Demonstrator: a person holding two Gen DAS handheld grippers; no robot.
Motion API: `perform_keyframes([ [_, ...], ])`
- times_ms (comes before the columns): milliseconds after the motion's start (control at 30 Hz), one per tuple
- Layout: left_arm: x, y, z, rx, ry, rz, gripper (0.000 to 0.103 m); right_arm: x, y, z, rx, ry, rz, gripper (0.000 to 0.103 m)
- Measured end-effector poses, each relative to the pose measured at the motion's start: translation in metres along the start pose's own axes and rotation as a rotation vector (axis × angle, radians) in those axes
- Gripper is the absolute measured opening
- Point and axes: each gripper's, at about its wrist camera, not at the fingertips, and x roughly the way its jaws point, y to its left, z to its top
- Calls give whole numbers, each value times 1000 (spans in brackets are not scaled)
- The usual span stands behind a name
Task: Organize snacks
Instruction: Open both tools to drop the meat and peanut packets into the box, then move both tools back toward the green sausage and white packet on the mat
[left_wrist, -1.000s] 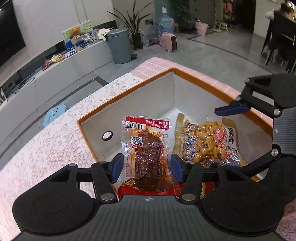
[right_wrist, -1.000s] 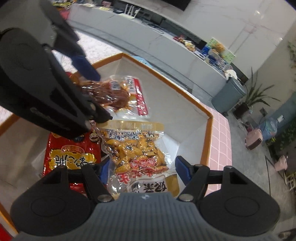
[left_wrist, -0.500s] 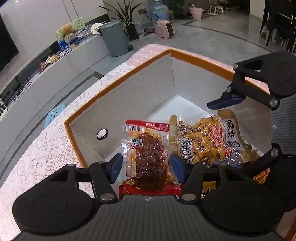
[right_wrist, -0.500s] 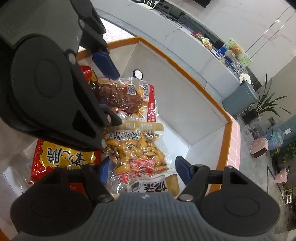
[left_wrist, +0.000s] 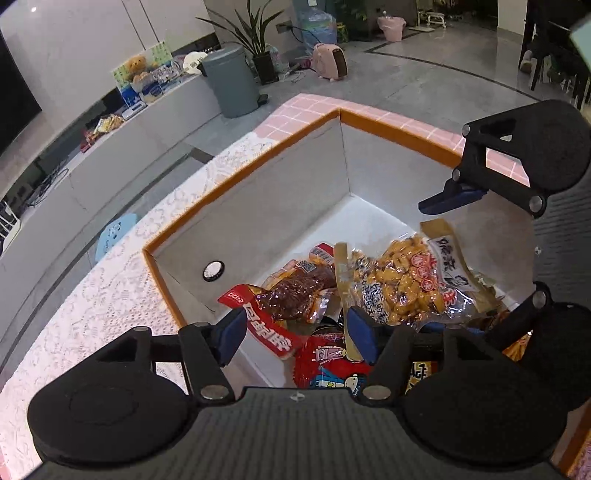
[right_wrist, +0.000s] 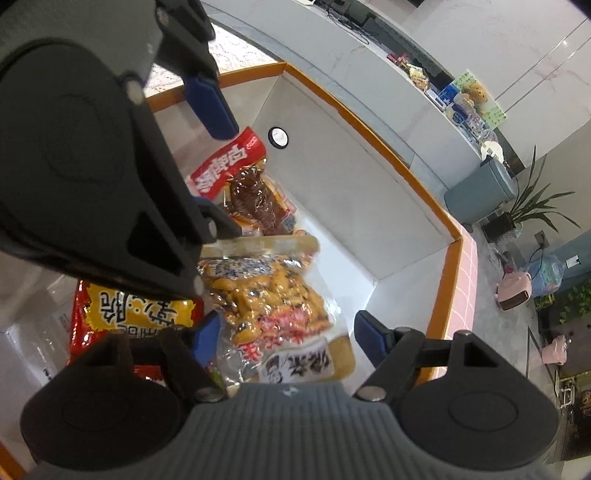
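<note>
The bin (left_wrist: 280, 206) is grey inside with an orange rim. One clear pack shows dark brown meat (left_wrist: 299, 291) under a red header, another golden-yellow nuggets (right_wrist: 266, 295). White lace tablecloth (left_wrist: 92, 295) meets pink tiles (left_wrist: 295, 114).

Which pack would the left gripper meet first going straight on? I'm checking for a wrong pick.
Probably the dark meat pack, whose red end lies between the opening jaws of the left gripper. The red pack beneath is close; depth is unclear.

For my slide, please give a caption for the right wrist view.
Right gripper opening over a yellow snack packet inside the orange-rimmed box.
</note>
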Motion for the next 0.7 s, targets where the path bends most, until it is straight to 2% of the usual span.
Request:
perform_keyframes([
  [33, -3, 1, 0, -7, -3, -2, 75, -2, 0, 0, 0, 8, -2, 77],
  [67, -6, 2, -2, -15, -5, -4, 76, -4, -1, 1, -1, 16, -1, 87],
  [133, -13, 5, -3, -37, -10, -2, 76, -9, 0, 0, -5, 27, 3, 96],
  [367, -40, 9, -10, -84, -46, 26, 77, -40, 5, -1, -20, 12, -25, 96],
  [567, -70, 14, -21, -93, -109, 49, 77, -67, 9, 3, 63, -6, -29, 96],
  [700, -88, 26, -34, -156, -147, 74, 77, -87, 12, 6, 162, -66, -23, 96],
])
